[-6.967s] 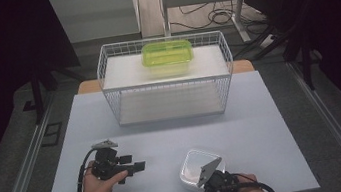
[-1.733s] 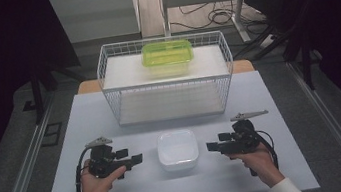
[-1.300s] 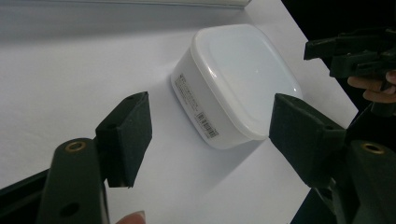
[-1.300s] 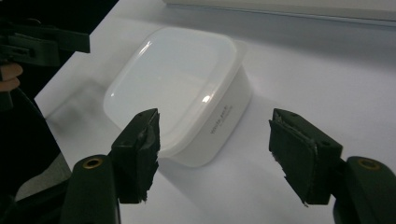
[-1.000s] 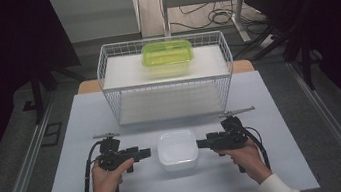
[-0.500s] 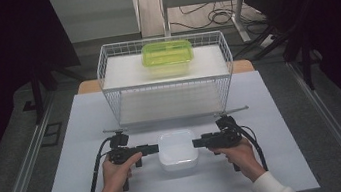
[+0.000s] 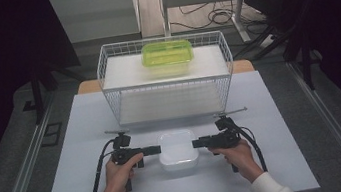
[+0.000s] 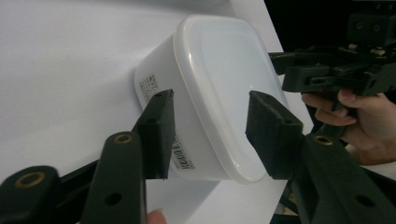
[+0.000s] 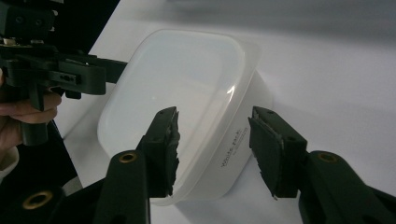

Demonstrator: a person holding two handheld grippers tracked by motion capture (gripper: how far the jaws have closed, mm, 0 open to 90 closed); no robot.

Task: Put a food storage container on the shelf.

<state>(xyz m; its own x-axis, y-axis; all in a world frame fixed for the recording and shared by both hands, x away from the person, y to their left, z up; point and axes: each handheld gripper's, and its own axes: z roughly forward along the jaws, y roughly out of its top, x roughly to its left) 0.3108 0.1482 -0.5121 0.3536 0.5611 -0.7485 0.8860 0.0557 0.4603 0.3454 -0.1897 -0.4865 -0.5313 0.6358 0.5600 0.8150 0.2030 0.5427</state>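
Note:
A white lidded plastic container sits on the table's front middle. My left gripper points at its left end and my right gripper at its right end. In the left gripper view the open gripper straddles the container's near end, one pad by the side wall, the other over the lid. In the right gripper view the gripper is open too, with the container's rim between its jaws. Neither pair is clamped on it.
A white wire basket stands at the back of the table, with a green lidded container on its raised floor. The white table top stretches to both sides of the hands.
The white container went from the right gripper at the front to the table's middle. Both grippers have since moved inward from the sides until their open jaws reach its ends.

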